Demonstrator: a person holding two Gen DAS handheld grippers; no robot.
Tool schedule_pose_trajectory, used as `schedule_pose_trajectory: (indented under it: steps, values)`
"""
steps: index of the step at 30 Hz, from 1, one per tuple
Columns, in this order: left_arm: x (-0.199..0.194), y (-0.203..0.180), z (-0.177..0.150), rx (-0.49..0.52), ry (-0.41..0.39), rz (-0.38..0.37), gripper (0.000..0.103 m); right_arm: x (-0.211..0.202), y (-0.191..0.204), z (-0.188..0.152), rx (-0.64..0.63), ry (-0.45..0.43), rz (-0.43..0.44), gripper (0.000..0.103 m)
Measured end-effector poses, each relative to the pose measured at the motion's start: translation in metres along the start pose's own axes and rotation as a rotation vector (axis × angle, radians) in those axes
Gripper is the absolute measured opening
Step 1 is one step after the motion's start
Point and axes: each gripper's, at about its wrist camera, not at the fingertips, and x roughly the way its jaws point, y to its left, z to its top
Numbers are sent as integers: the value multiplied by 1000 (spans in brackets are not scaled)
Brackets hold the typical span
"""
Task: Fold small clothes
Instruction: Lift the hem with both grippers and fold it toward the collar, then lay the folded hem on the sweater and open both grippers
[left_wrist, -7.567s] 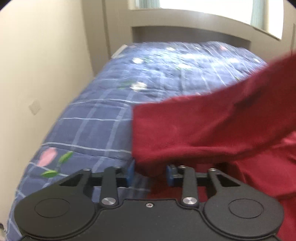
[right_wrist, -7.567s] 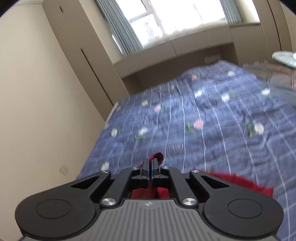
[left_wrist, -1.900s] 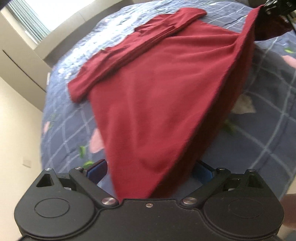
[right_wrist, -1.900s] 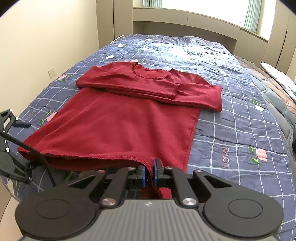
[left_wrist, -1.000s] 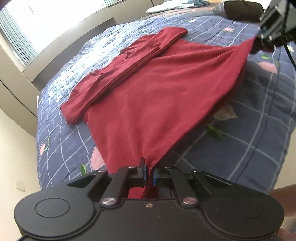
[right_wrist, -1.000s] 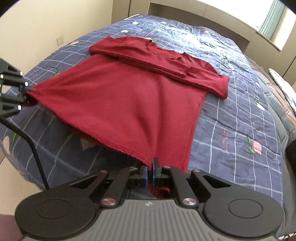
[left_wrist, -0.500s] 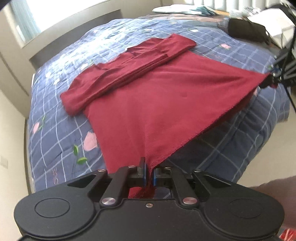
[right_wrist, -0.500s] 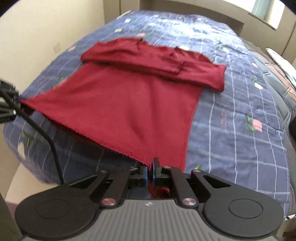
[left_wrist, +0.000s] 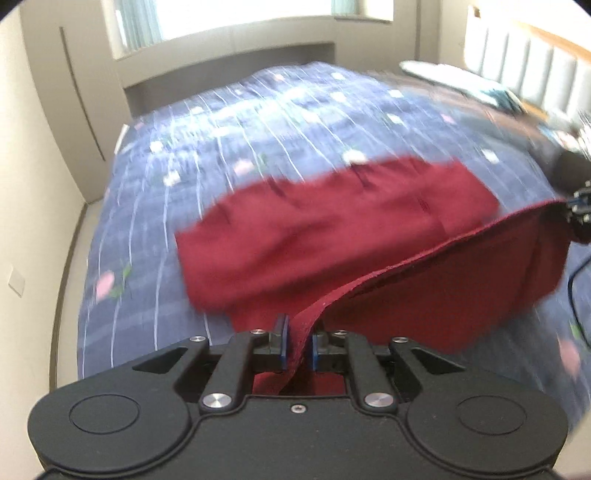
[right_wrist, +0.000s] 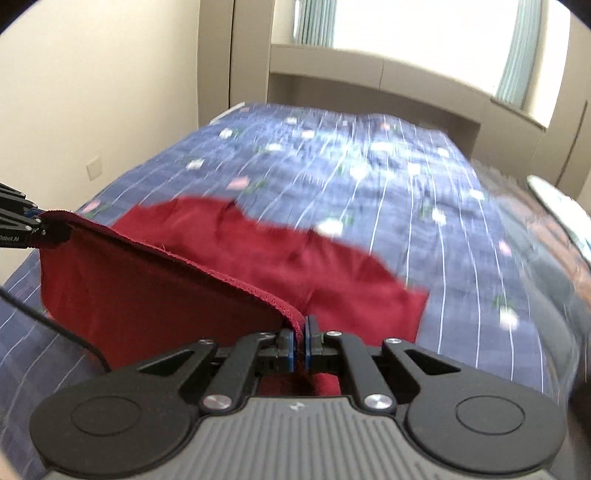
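A dark red long-sleeved top (left_wrist: 332, 221) lies on the blue plaid bedspread (left_wrist: 258, 122), its sleeves folded across the chest. My left gripper (left_wrist: 297, 347) is shut on one corner of its bottom hem. My right gripper (right_wrist: 300, 345) is shut on the other hem corner. The hem is lifted and stretched between them above the top (right_wrist: 295, 266), carried over its upper part. The right gripper shows at the right edge of the left wrist view (left_wrist: 578, 210), the left gripper at the left edge of the right wrist view (right_wrist: 22, 221). Both views are motion-blurred.
A cream wall (right_wrist: 92, 92) runs along the bed's left side. A window ledge and headboard recess (left_wrist: 229, 59) lie beyond the bed. Padded panels and pale items (left_wrist: 461, 77) are at the far right. A black cable (right_wrist: 55, 332) hangs from the left gripper.
Both grippers have swung the held hem up and forward over the top toward the sleeves; the views now look along the bed toward the window instead of down at the spread garment.
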Motion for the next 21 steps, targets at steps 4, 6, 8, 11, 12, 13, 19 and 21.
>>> schedule_pose_trajectory:
  steps: [4,6,8,11,12,13,19,21]
  values:
    - [40,11,55,-48,-25,47,15,53,-28,40,-27,-31,-1,6]
    - [60,15,81,-77,-32,66,16,76,-39,55,-25,-37,2,6]
    - [80,20,104,-106,-20,77,16,101,-50,69,-20,-45,2,6]
    - [113,30,131,-154,7,96,17,135,-63,85,-14,-52,11,7]
    - [123,35,138,-175,11,94,17,145,-66,88,-8,-51,22,7]
    - [134,40,145,-198,21,94,18,157,-69,90,-4,-45,35,8]
    - [192,66,156,-349,99,94,19,208,-76,89,23,6,80,8]
    - [209,74,154,-390,122,94,19,217,-75,85,27,20,83,8]
